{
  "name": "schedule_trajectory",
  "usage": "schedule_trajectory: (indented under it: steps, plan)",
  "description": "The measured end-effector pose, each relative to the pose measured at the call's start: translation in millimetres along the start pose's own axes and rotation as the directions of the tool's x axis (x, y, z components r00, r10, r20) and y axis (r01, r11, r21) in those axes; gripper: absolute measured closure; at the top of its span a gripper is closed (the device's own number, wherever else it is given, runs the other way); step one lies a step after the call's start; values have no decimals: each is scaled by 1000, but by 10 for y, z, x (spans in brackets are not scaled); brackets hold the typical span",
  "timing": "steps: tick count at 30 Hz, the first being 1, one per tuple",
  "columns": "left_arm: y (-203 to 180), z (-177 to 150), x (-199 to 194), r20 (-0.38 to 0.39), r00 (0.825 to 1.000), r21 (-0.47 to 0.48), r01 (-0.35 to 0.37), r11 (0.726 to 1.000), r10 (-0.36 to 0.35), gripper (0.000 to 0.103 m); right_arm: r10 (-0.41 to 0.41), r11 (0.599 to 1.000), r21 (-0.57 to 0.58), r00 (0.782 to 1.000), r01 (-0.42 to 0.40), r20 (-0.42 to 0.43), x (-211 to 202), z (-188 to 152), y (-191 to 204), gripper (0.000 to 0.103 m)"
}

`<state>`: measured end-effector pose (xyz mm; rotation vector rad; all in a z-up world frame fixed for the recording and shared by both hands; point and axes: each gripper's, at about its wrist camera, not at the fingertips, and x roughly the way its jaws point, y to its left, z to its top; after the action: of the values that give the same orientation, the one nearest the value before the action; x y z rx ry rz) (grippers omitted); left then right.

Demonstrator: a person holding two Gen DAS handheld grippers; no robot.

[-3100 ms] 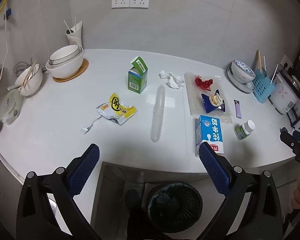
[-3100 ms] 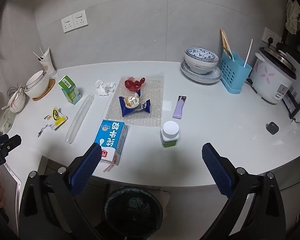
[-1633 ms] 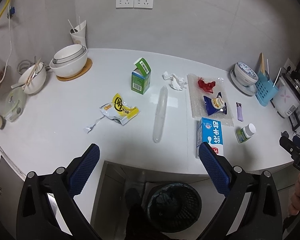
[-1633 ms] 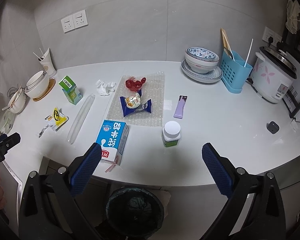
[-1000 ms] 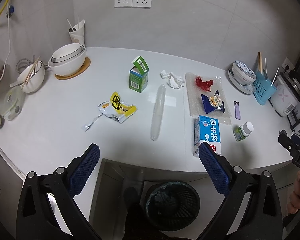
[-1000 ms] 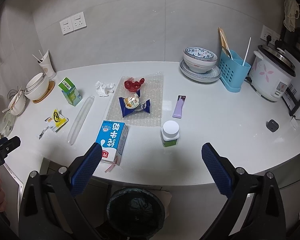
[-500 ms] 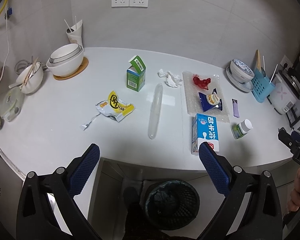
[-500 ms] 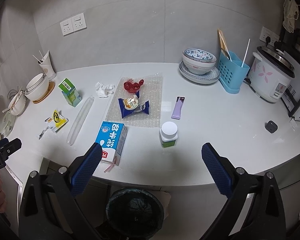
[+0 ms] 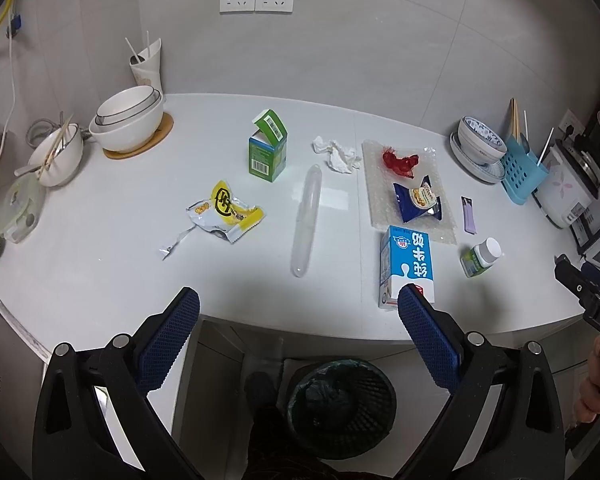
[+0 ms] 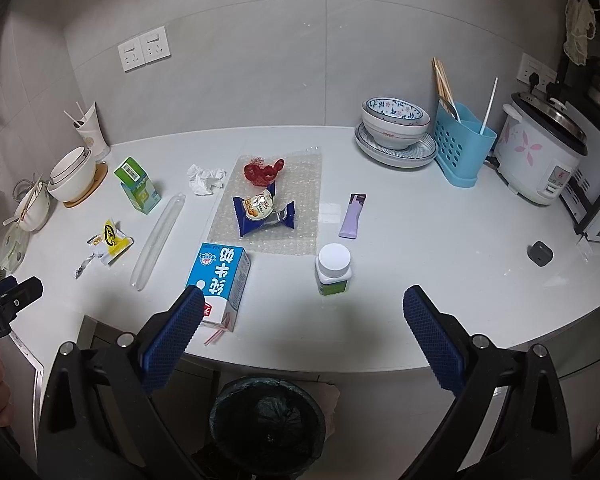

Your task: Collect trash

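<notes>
Trash, milk carton [image 10: 219,278] lower centre, uncollected: we hold left gripper [image 9: 298,334] and right gripper [image 10: 304,334] spread, empty; next, we judge, pinch carton.

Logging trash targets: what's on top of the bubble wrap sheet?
On the bubble wrap sheet: a crumpled red wrapper and a blue snack packet. The wrap beneath them is hidden.

Milk carton [image 9: 409,264] lies at the counter [image 9: 100,248] edge; bin [image 9: 342,404] below; bottle [image 9: 481,257] to its right.

Left hand-held gripper [image 9: 298,304] and right hand-held gripper [image 10: 302,304] both hover with jaws spread wide, empty.
</notes>
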<state>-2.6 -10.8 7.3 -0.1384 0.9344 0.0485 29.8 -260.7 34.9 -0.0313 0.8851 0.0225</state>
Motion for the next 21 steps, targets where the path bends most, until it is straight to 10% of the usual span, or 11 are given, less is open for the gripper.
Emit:
schedule_trajectory:
  steps: [21]
  plan:
    - [19, 289, 902, -116, 993, 21, -2, 1000, 4, 6, -55, 998, 36, 994, 58, -93, 643, 69, -249, 13]
